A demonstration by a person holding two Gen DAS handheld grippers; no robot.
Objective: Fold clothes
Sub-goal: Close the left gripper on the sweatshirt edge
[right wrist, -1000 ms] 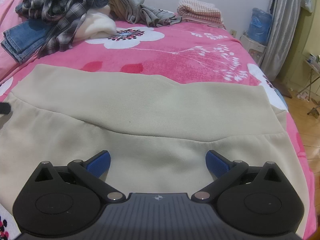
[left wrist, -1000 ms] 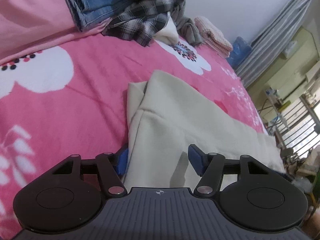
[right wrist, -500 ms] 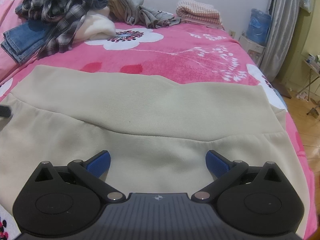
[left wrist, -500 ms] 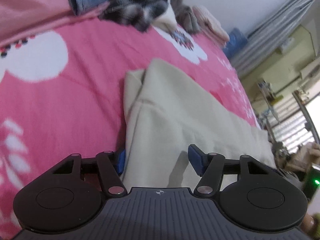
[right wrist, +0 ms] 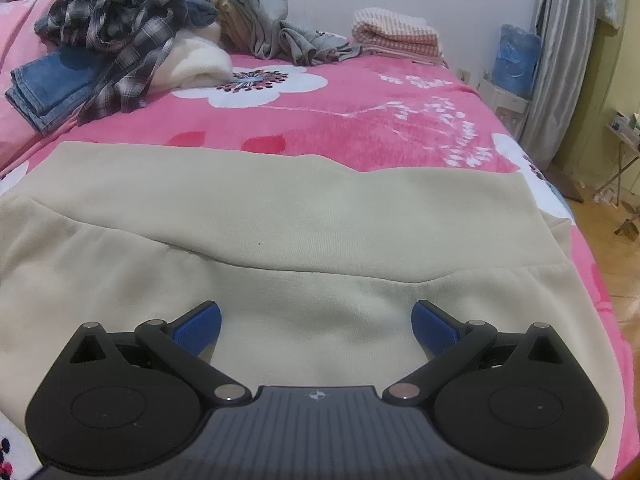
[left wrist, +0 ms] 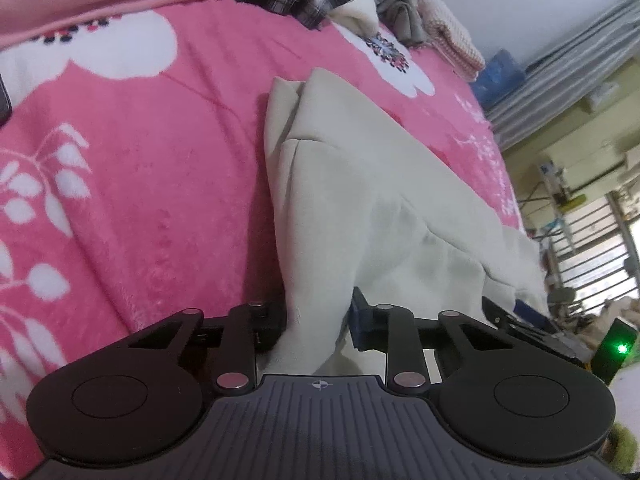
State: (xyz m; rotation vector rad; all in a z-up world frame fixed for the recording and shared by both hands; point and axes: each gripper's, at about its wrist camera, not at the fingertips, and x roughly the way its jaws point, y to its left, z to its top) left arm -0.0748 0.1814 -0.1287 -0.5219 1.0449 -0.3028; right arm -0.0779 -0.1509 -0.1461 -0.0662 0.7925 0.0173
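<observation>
I see the bed's pink fleece blanket with white flower prints (right wrist: 360,120) filling most of both views, running from the lower left up to the white wall at the top of each frame

On it lies the cream sweatshirt-knit garment (right wrist: 280,220), the thing I am folding. In my right wrist view it spreads flat across the whole middle band of the frame, a folded panel on its upper part ending in a seam-like edge that crosses from left to right. In my left wrist view the same cream garment (left wrist: 360,184) runs from the bottom centre up to the middle of the frame, its near edge drawn up into a ridge

Next in size, the heap of unfolded clothes at the upper left of the right view: blue denim jeans (right wrist: 52,80), a dark plaid flannel shirt (right wrist: 128,40), a fluffy white piece (right wrist: 200,64) and grey-olive garments (right wrist: 260,16). A folded pink checked towel (right wrist: 396,34) sits at the top centre-right, apart from the heap, near the wall. A grey curtain (right wrist: 560,48) hangs at the upper right

My left tool (left wrist: 318,320), at the bottom centre of its frame, is closing, and the raised ridge of cream fabric sits pinched between its fingers. My right tool (right wrist: 316,322) is released, blue pads (right wrist: 198,324) spread wide just over the flat cream cloth, gripping nothing
</observation>
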